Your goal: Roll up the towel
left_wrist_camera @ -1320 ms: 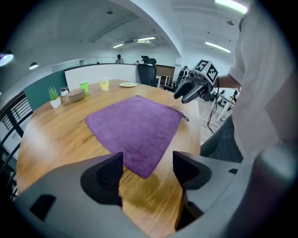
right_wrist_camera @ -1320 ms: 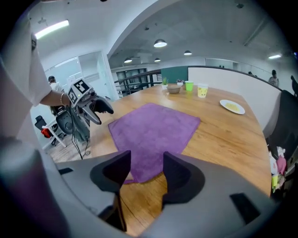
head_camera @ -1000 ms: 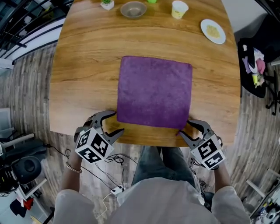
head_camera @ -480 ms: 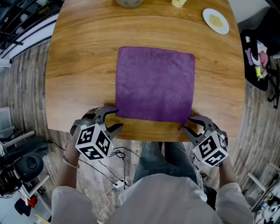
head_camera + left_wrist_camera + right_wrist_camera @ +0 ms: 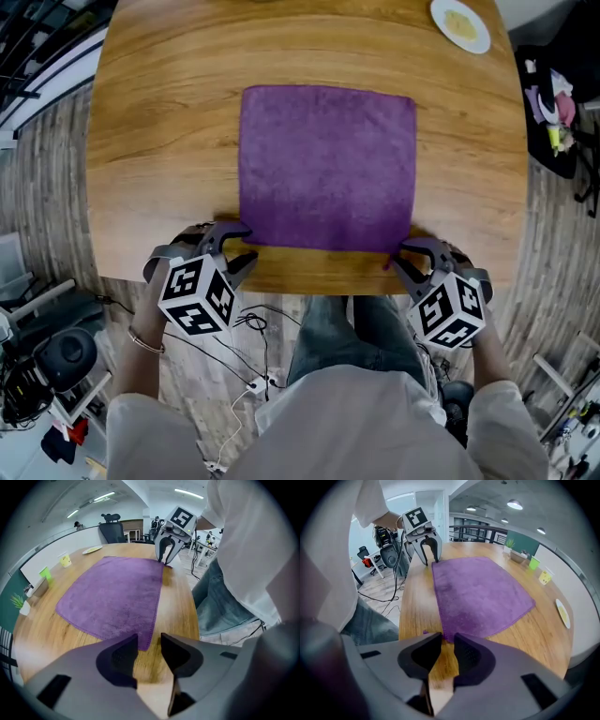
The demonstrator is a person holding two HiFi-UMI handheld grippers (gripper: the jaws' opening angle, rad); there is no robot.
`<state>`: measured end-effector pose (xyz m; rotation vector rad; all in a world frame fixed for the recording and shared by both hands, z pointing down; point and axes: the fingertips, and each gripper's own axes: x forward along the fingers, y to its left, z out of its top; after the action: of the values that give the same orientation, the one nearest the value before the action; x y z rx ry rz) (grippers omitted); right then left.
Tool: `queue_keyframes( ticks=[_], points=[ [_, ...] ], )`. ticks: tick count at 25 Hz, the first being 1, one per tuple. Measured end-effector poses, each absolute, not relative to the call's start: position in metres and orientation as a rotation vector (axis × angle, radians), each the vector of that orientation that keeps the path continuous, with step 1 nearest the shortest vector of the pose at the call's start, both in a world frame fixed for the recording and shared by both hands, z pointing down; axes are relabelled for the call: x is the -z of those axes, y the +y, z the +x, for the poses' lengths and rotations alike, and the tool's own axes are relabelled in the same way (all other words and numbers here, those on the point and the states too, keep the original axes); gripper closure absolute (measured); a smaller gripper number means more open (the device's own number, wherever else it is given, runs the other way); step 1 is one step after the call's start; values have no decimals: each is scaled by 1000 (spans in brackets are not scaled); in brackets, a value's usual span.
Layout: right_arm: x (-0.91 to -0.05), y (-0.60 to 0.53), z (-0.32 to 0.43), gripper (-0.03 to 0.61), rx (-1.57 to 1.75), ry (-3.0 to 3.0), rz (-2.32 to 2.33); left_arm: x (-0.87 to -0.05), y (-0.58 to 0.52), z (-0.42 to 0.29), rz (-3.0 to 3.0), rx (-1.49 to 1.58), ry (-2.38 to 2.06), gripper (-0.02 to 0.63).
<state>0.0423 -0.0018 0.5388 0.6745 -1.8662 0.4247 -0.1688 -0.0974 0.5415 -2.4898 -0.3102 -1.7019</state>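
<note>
Plate [image 5: 459, 23] at far counter [image 5: 159, 141] edge, well apart from purple towel [image 5: 326, 167]; towel flat, unrolled. Left hand-held gripper [image 5: 246, 242], right hand-held gripper [image 5: 401, 258]: jaws just closing, slightly apart around near corners.

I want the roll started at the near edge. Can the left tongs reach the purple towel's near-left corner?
Probably yes: the left tongs hang right over that corner of the purple towel; their jaws have just been closing with it between the tips, nothing blocking.

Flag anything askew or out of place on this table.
Nothing stands out: the purple towel lies flat and square on the table, with only a small purple tab poking from its near right corner.
</note>
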Motion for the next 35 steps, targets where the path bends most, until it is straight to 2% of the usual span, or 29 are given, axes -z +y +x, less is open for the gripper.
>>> queue_keyframes(
  ticks=[6,16,18,35],
  points=[
    [-537,-7,42,526,-415,-1860,685,-540,-103,-171,-2514,1694,-299,488],
    [-540,-7,44,541,-430,-1856,662,-542,-105,-168,-2486,1702,-299,531],
    [-540,-7,45,543,-430,-1857,657,-543,-107,-167,-2470,1707,-281,579],
    [-515,0,43,555,-488,-1917,641,-526,-93,-172,-2572,1731,-209,595]
  ],
)
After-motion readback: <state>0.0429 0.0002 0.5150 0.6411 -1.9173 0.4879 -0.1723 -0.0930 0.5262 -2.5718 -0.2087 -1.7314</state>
